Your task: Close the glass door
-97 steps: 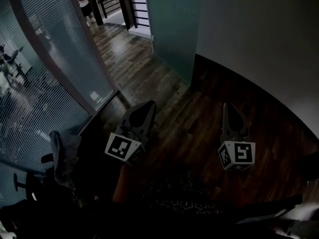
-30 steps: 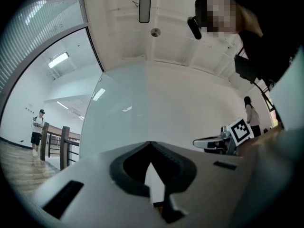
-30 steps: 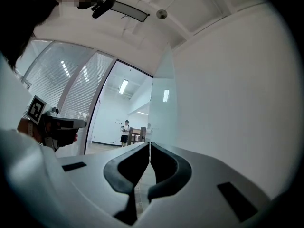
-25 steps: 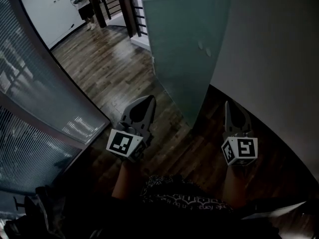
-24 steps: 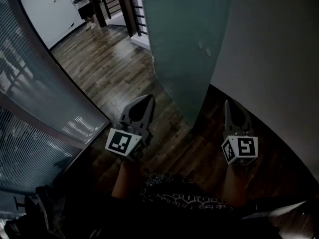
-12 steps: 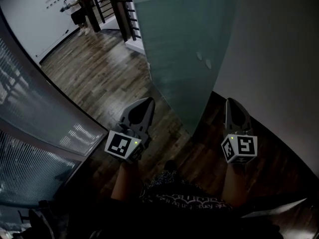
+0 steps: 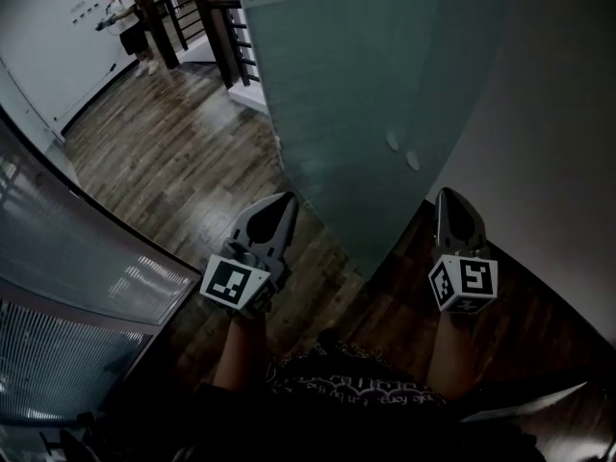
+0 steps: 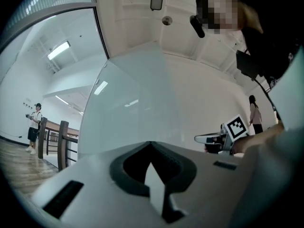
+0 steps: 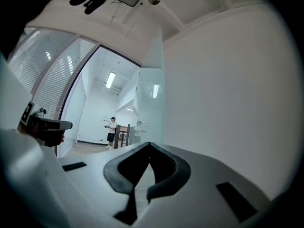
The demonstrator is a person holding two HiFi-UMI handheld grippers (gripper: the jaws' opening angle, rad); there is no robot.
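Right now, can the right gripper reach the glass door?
Probably yes: the right gripper, jaws shut, points at the glass door just ahead, with nothing visible between them.

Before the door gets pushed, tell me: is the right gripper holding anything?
No, the right gripper has its jaws shut tip to tip, nothing between them.

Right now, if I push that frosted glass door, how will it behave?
The glass door is one tall flat pane, so it should swing stiffly, not flex. Its size suggests weight: probably slow to start. The smooth face may be slippery.
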